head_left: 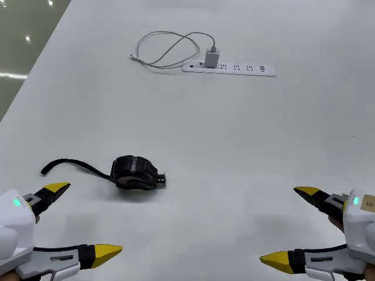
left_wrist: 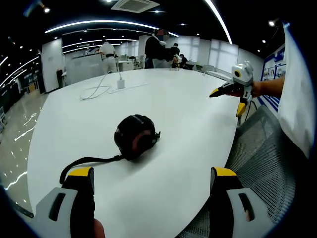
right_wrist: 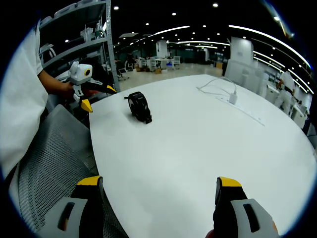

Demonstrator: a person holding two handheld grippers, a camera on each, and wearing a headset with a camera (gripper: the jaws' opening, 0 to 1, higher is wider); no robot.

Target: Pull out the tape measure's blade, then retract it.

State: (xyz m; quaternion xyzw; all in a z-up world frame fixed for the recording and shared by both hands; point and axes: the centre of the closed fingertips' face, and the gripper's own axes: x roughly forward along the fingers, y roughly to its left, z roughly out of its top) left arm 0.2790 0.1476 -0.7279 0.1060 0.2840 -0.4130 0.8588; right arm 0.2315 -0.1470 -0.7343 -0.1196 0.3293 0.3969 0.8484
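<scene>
Tongs stand open and empty on both sides: left tongs (head_left: 91,218) just short of the round black tape measure (head_left: 135,172) lying on the white bench (head_left: 234,134), right tongs (head_left: 282,223) well apart, likely placed to catch its blade tip (head_left: 163,179) facing rightward.

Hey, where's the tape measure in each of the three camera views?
Head view: tape measure lower left of centre, strap trailing left.
Left gripper view: tape measure near centre.
Right gripper view: tape measure upper left of centre.
Shared landmark: white charger, beyond it in all three.
</scene>
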